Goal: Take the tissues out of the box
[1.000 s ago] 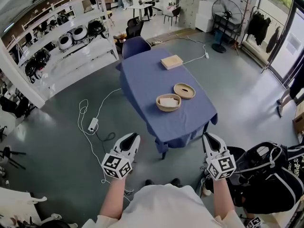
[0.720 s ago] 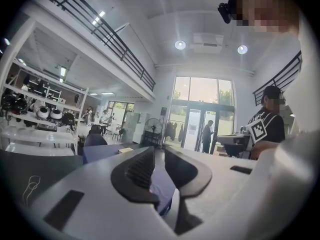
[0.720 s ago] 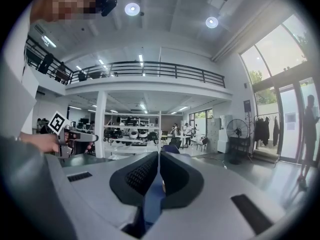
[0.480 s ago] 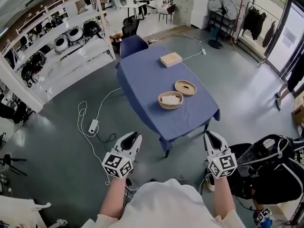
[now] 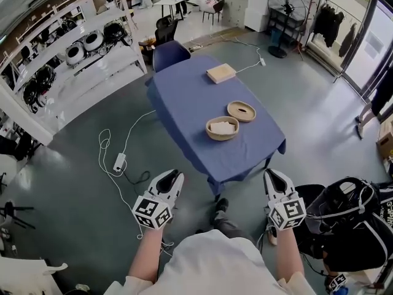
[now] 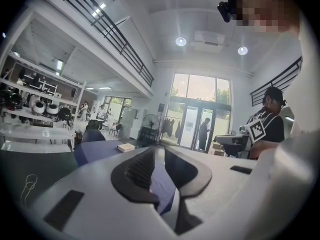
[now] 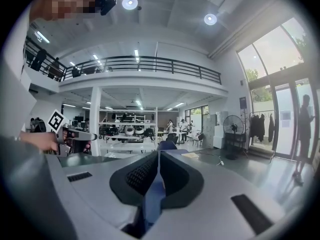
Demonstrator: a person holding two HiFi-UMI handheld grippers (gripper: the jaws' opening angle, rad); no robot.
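Well short of the blue worktop [image 5: 184,106], both grippers hang in the air, so I'd say nothing's begun. Left gripper [image 5: 171,177]: jaws have just been opening, a slim gap, nothing in it. Right gripper [image 5: 274,176]: jaws practically together, empty. The flat box [image 5: 221,73] lies at the worktop's far end, unreached, with the whole job left.

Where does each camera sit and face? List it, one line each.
Head view: on the head, steeply down at the blue table; both forearms, left tool, right tool show.
Left gripper view: on the left tool, along its empty jaws, just opening, toward glass doors; right hand shows.
Right gripper view: on the right tool, along shut jaws, toward shelves; left hand shows.
Shared: blue table, fan.
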